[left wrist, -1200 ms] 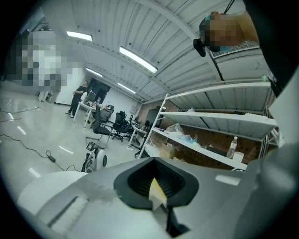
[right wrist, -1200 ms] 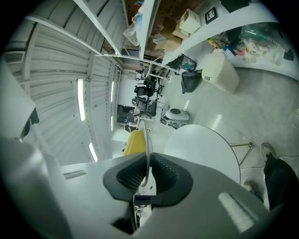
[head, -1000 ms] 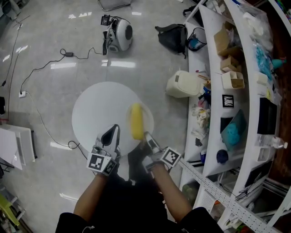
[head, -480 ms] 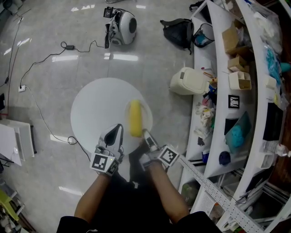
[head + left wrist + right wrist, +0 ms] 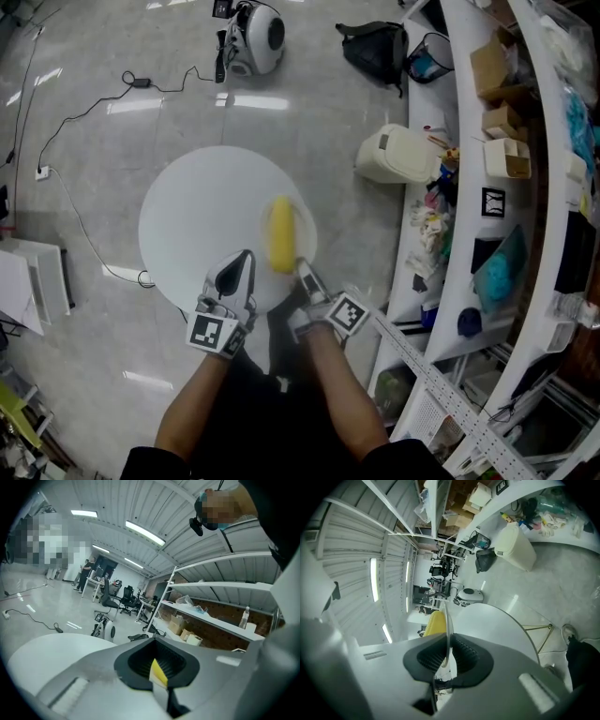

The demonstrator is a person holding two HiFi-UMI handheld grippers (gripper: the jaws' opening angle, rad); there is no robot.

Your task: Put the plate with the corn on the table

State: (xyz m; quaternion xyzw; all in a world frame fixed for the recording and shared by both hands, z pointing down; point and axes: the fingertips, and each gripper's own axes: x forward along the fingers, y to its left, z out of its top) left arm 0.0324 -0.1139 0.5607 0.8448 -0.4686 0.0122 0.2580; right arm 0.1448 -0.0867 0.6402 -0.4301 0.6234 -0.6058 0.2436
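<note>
1. My right claw (image 5: pixel 303 270) is closed on the near rim of the plate (image 5: pixel 308 240). In the right gripper view the thin rim stands edge-on between the two black pads, and the pads press on it from both sides.
2. The plate reaches forward from this claw, over the near right part of the round white table (image 5: pixel 197 216). I cannot tell whether it touches the table top.
3. The corn (image 5: pixel 281 234) lies on the plate, just ahead of the right claw's tips and a little to their left. Its long axis points away from me, almost in line with the claw, one end near the tips and the other end far.
4. My left claw (image 5: pixel 242 265) is beside the plate, on its left, over the near edge of the table. Its jaws are together and hold nothing.
</note>
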